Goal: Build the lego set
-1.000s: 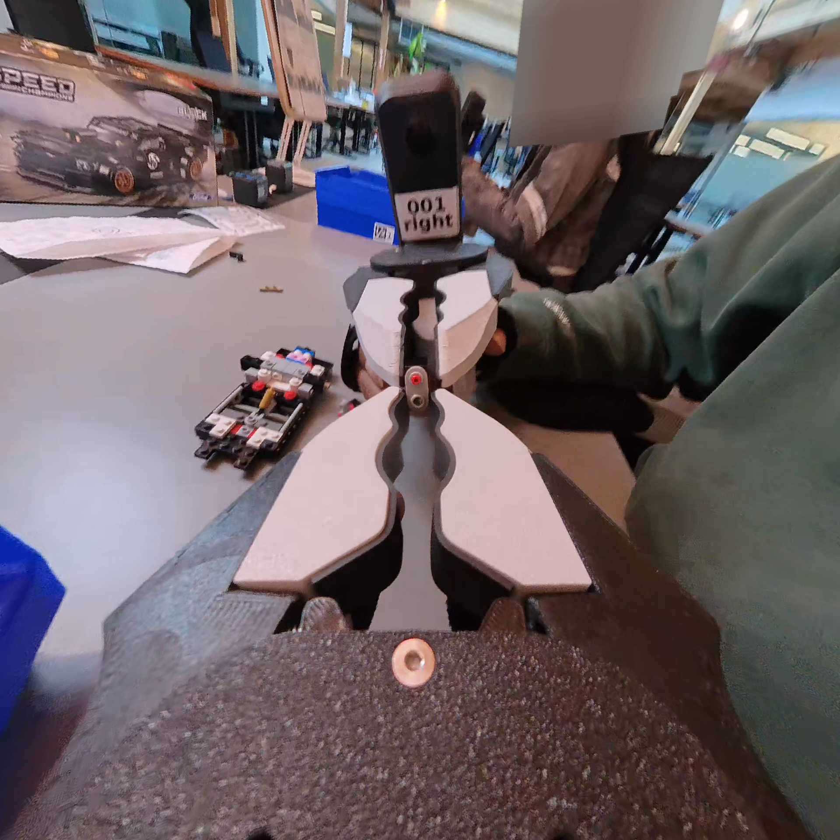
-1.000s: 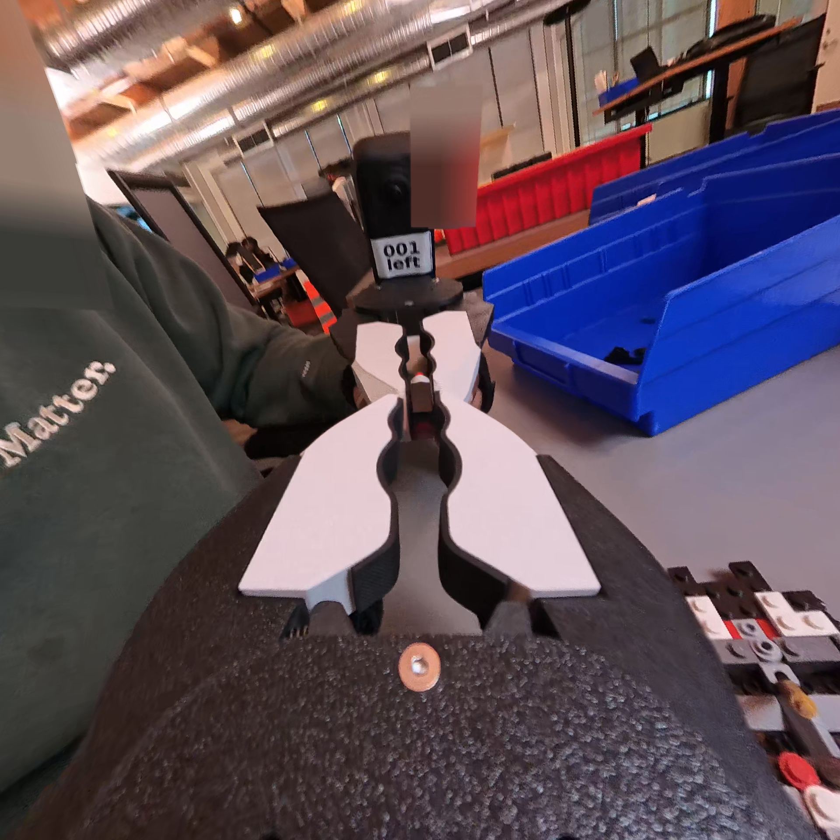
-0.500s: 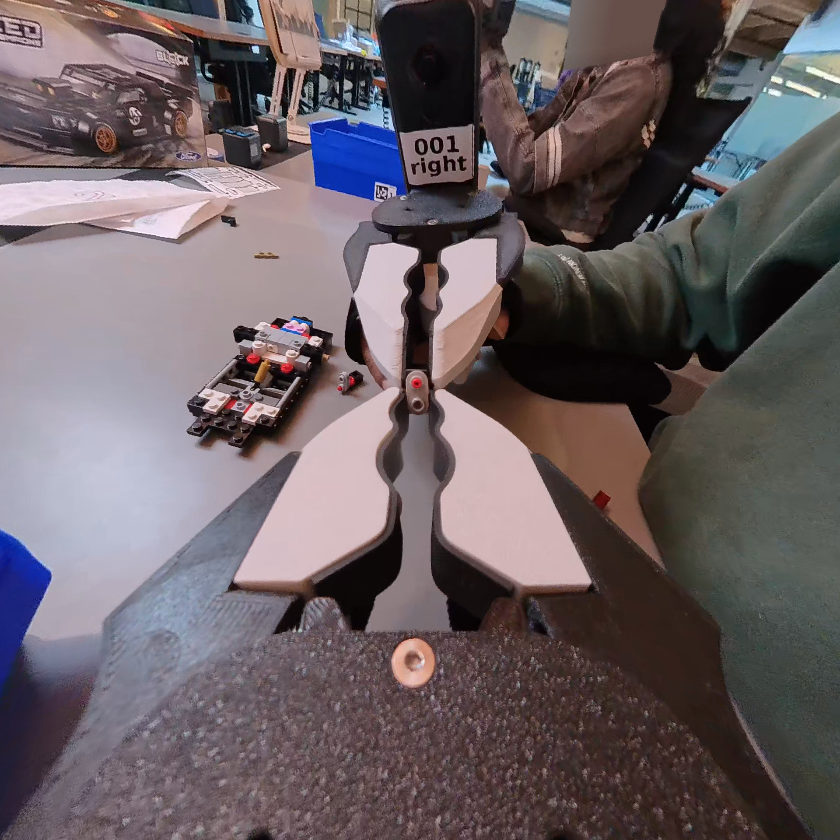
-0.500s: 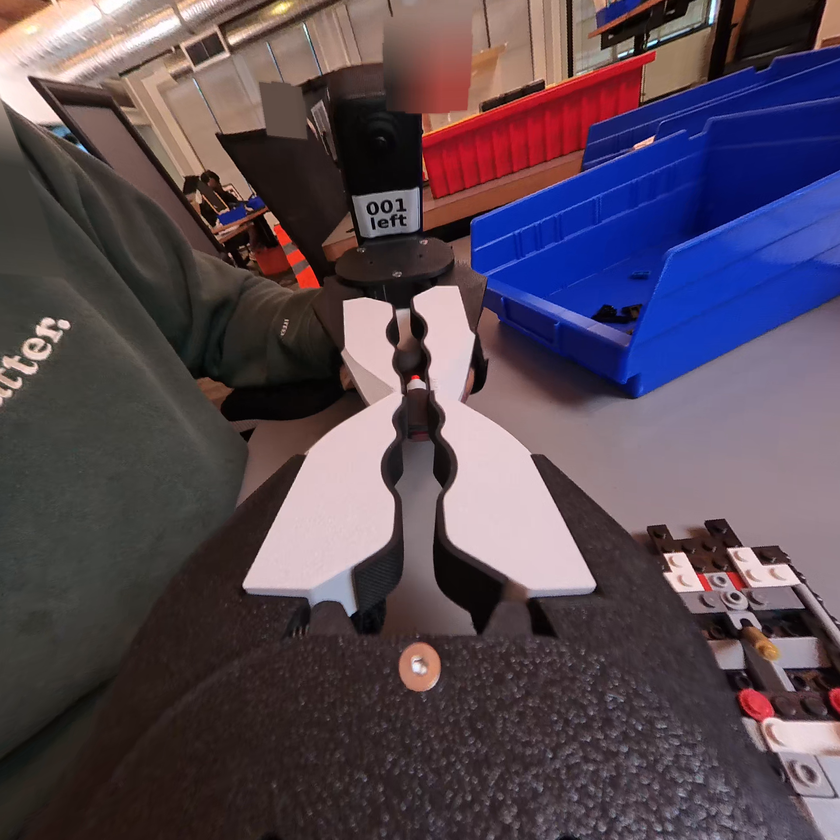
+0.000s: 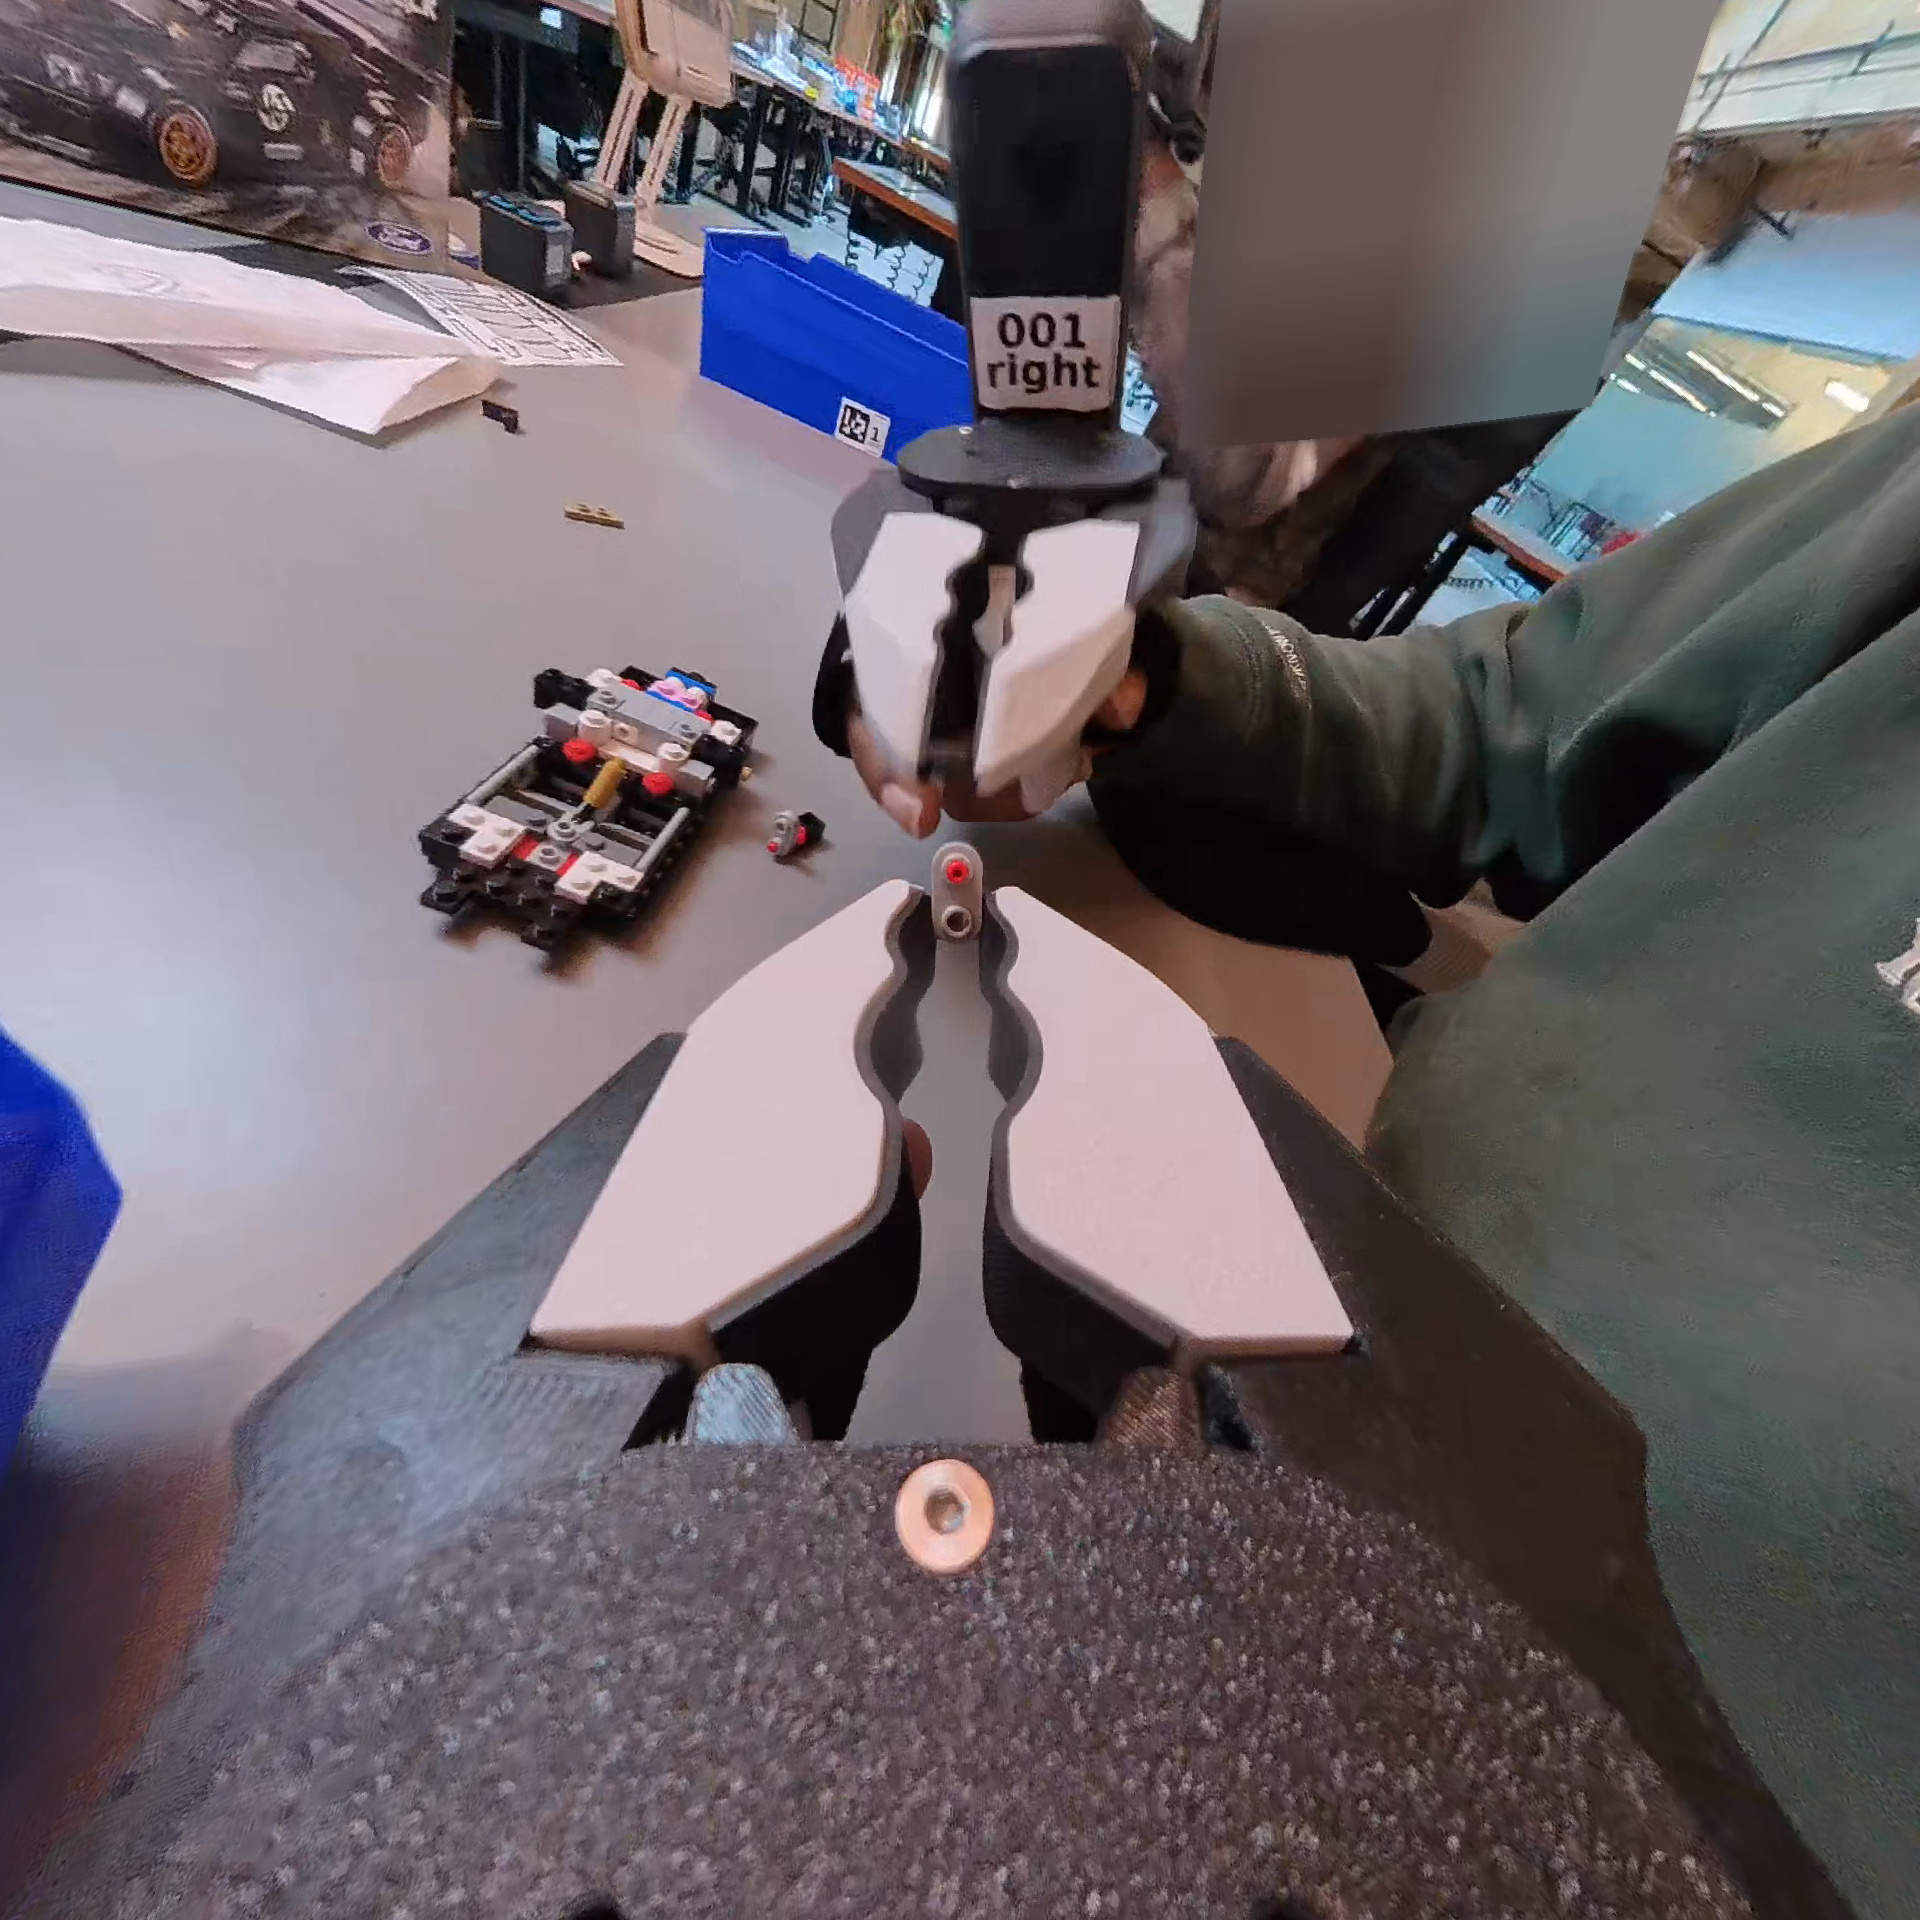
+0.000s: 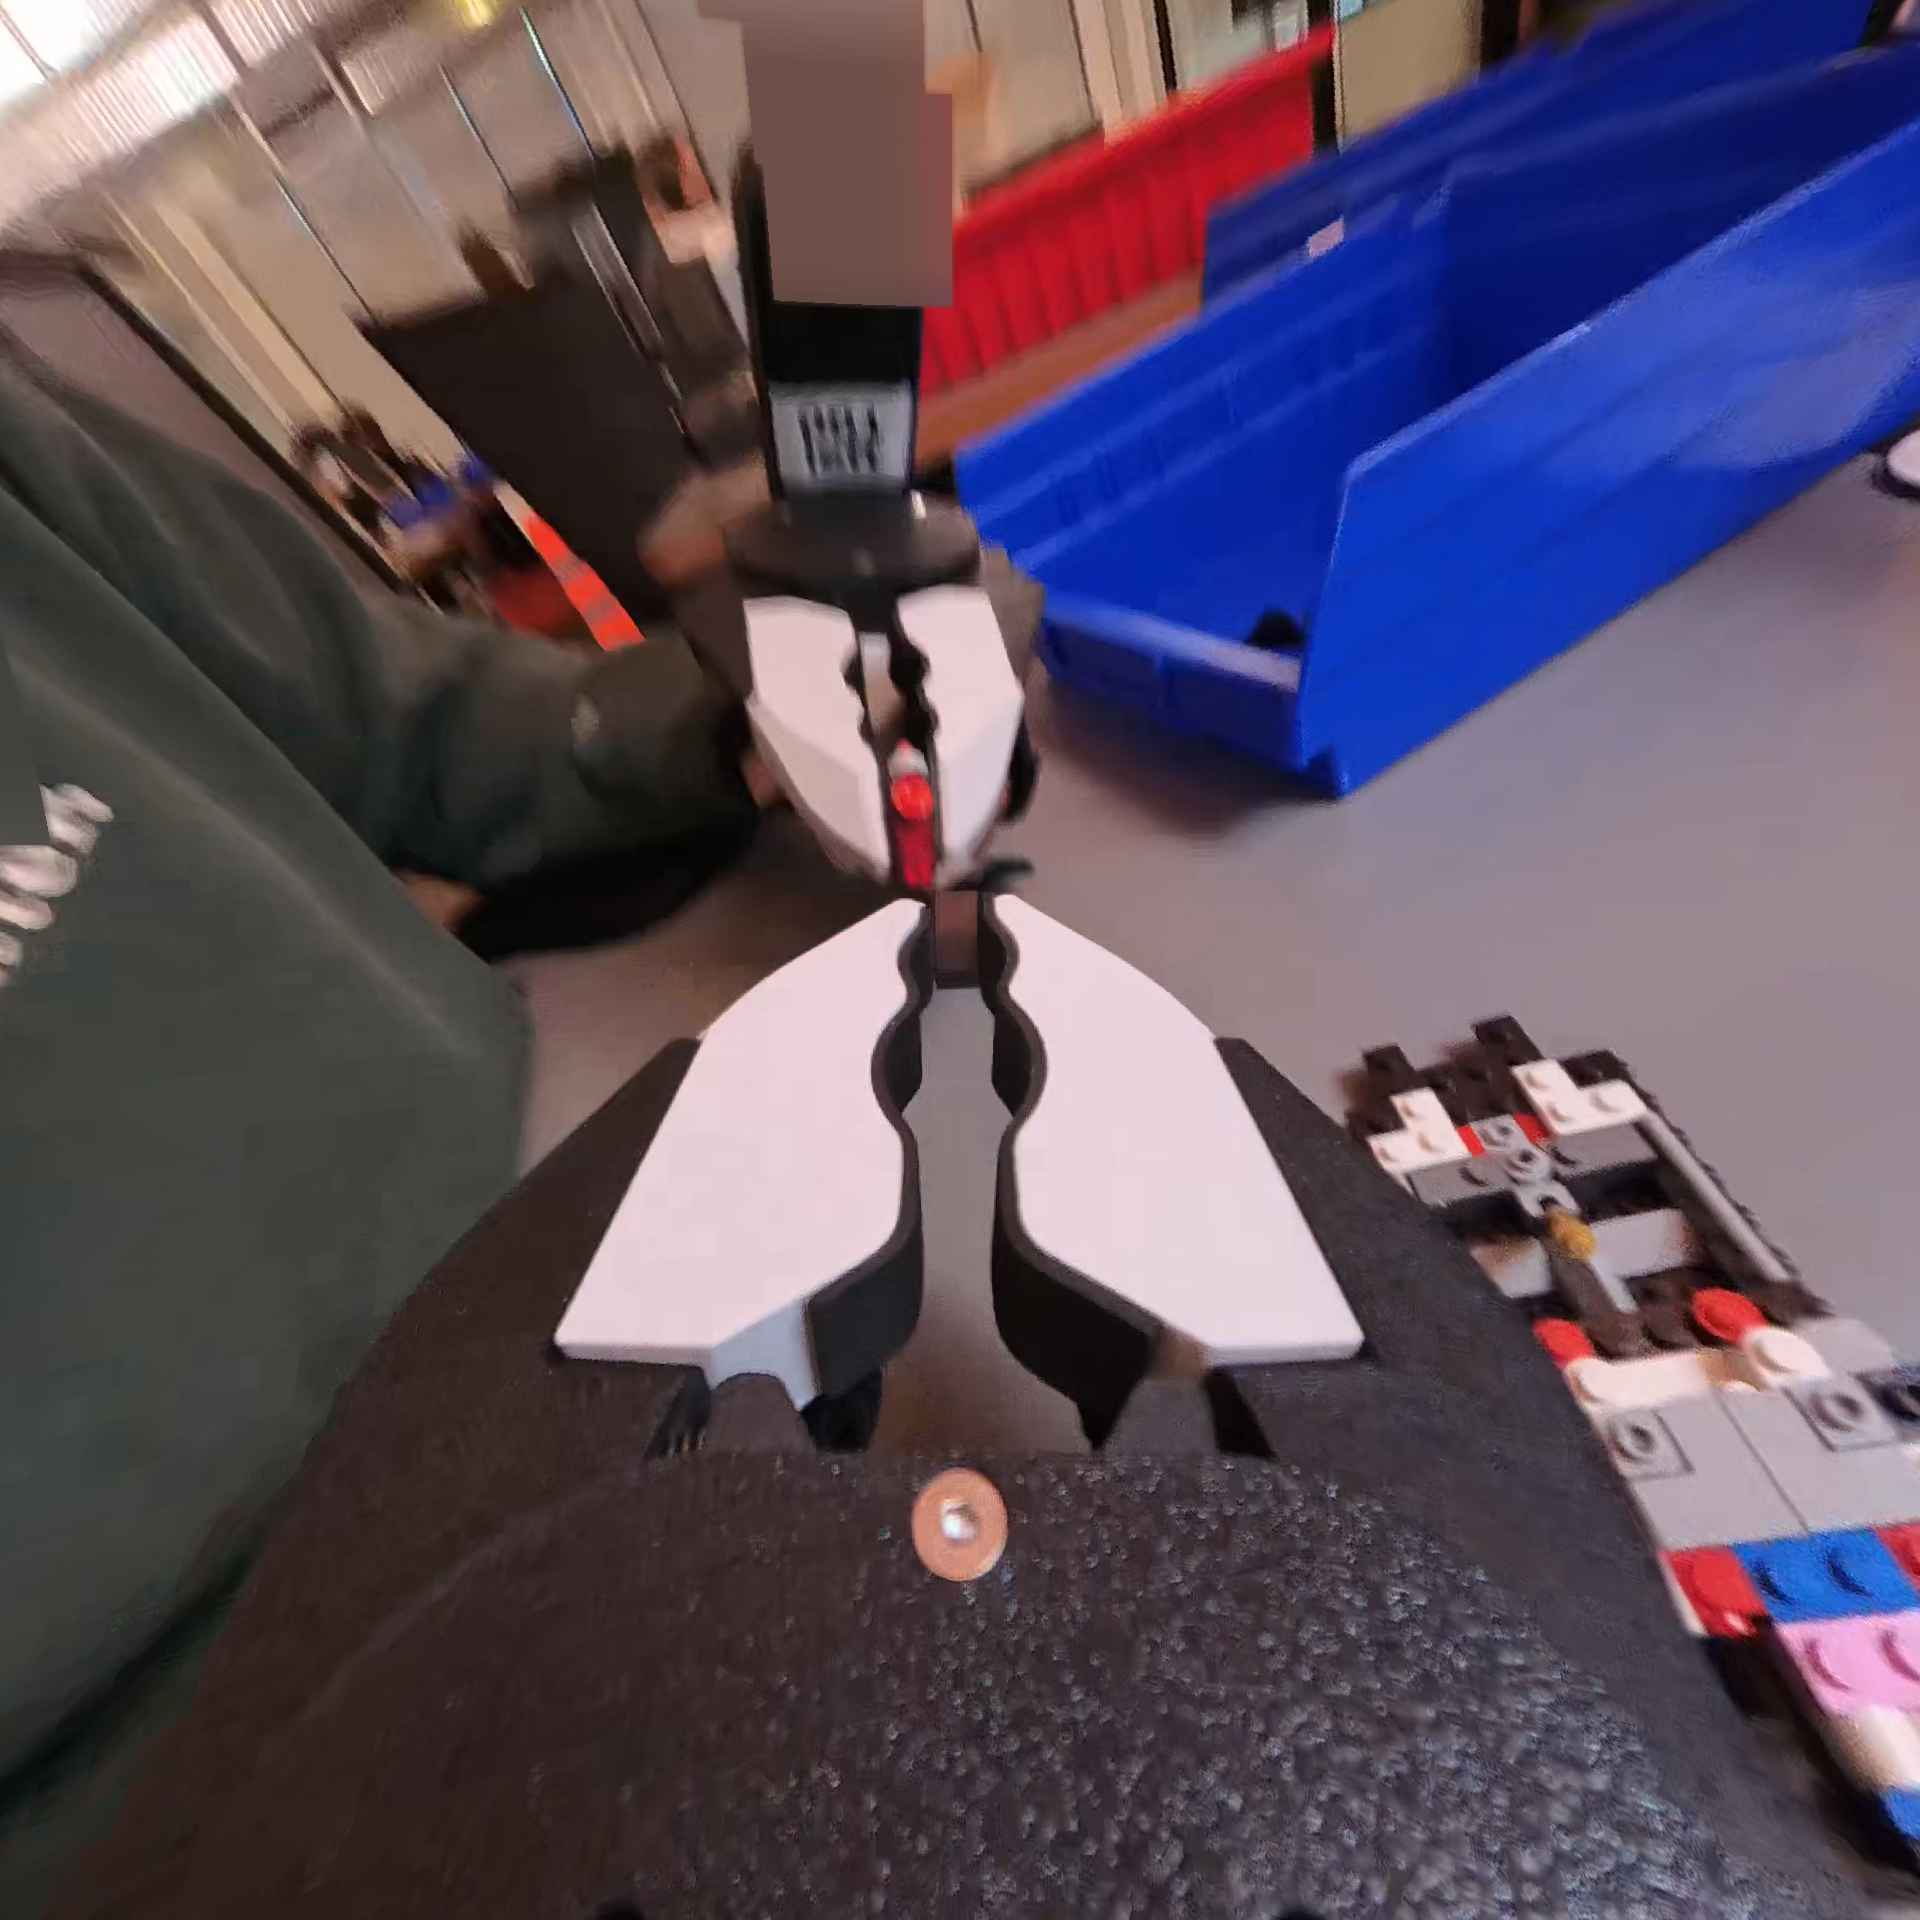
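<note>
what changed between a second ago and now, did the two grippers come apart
Yes. The two tips met on the small grey piece with a red pin; now a gap shows between them. The left gripper keeps that piece, while the right gripper carries off a dark piece. The brick car chassis stayed on the table.

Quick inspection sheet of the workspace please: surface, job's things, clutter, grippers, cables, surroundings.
Surface: grey table, mostly bare.
Job's things: brick chassis flat on the table; small grey piece with red pin.
Clutter: loose small part beside the chassis; tan piece; paper sheets; printed box.
Grippers: left gripper shut on the small grey piece; right gripper shut on a dark piece, too blurred to identify.
Cables: nothing seen.
Surroundings: blue bins; red bin; green sleeve.
</note>
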`<state>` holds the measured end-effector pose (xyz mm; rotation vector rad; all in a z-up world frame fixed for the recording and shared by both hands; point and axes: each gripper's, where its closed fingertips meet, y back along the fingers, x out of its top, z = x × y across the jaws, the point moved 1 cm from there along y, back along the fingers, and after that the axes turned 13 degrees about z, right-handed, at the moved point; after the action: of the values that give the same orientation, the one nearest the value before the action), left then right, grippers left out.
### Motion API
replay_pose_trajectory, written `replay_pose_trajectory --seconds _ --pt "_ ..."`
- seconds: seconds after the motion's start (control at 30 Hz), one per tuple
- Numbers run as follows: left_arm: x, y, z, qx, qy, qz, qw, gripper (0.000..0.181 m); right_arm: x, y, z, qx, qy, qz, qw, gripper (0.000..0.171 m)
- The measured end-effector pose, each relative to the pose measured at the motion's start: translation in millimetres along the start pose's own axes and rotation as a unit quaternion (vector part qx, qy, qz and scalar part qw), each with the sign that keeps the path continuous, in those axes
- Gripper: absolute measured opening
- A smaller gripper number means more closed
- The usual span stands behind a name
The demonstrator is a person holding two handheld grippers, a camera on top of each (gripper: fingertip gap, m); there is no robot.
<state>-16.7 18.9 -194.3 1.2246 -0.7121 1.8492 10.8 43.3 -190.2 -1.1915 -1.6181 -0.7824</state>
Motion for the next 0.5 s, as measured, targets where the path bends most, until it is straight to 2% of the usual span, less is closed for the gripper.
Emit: replay_pose_trajectory --seconds 0.17,0.23,0.3,0.5 --pt "1 3 1 -0.010 0.008 0.004 1.000 0.009 -54 -8 2 -0.011 0.135 -0.162 0.977 0.008" --pt "-2 2 1 -0.009 0.009 -0.003 1.000 0.009 -64 -10 1 -0.014 0.169 -0.189 0.967 0.021" --pt "-4 2 1 -0.010 0.009 -0.006 1.000 0.008 -60 -12 -4 -0.006 0.166 -0.174 0.971 0.030" --pt "-9 0 3 -0.013 -0.005 -0.023 1.000 0.008 -16 -11 -14 0.012 0.098 -0.052 0.994 0.035"
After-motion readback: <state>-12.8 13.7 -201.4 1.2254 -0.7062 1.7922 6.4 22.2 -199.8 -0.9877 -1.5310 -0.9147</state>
